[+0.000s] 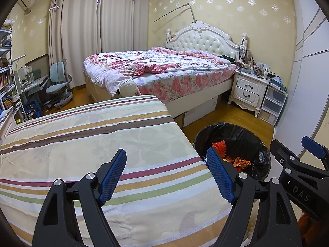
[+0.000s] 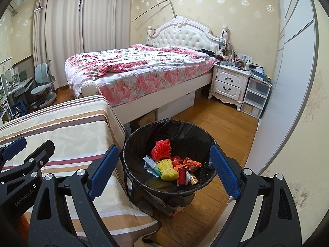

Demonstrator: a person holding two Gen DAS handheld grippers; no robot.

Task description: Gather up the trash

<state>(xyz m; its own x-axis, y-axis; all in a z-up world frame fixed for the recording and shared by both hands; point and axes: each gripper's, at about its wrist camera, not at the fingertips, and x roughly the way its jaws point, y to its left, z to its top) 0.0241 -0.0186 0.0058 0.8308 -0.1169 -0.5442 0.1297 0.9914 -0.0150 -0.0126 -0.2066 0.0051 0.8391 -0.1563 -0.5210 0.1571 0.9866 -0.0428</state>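
Note:
A bin lined with a black bag (image 2: 144, 138) stands on the wood floor beside the striped surface. Inside lie a red foam net (image 2: 161, 149), a yellow foam net (image 2: 166, 168), a small red can (image 2: 181, 176), orange wrappers (image 2: 190, 162) and other scraps. My right gripper (image 2: 164, 170) hovers above the bin, open and empty. My left gripper (image 1: 166, 173) is open over the striped cloth (image 1: 92, 135), with nothing between its fingers. The bin (image 1: 242, 131) shows at right in the left wrist view, and the right gripper's arm (image 1: 296, 164) sits beside it.
A bed with a floral quilt (image 2: 133, 68) fills the middle of the room. A white nightstand (image 2: 228, 84) and clear drawers (image 2: 257, 96) stand to its right. A desk chair (image 2: 42, 86) and desk sit at far left. A white wardrobe door (image 2: 287, 82) runs along the right.

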